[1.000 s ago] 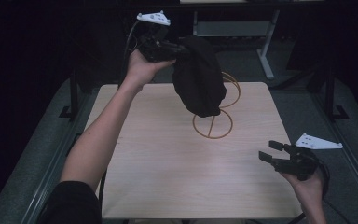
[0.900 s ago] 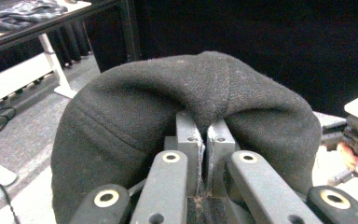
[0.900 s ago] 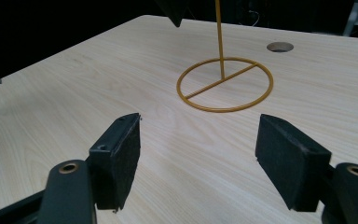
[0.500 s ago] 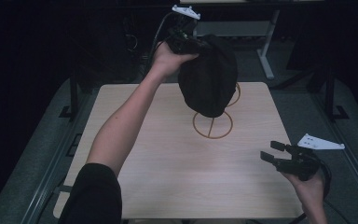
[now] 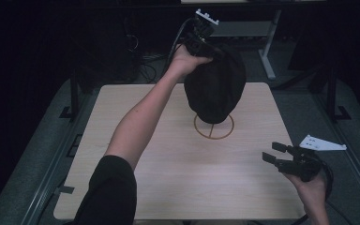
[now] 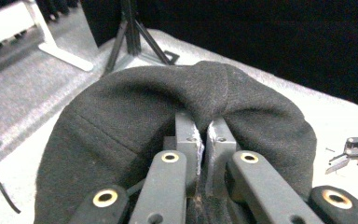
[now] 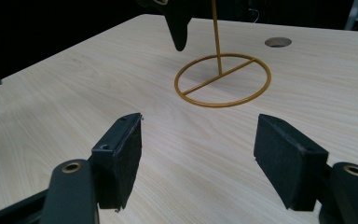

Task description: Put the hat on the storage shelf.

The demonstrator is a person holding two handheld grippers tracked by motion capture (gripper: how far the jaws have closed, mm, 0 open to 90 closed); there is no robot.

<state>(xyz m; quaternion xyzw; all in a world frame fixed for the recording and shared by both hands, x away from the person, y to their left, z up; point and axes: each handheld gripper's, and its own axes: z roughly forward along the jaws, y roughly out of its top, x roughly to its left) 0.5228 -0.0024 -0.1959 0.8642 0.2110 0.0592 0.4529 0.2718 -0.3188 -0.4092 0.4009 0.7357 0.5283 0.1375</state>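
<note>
A soft black cap (image 5: 214, 89), its crown bunched where the left gripper (image 5: 201, 40) has clenched its jaws on the fabric, hangs over a gold wire stand (image 5: 213, 126) on the tabletop (image 5: 168, 178), while the right gripper (image 5: 281, 159) rests nearby, jaws spread and empty.

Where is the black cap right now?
In the high view the black cap hangs above the gold wire stand near the table's far middle, pinched by the left gripper; the right gripper waits open near the table's right edge.

No readable text, labels or numbers, perhaps lost in dimness
</note>
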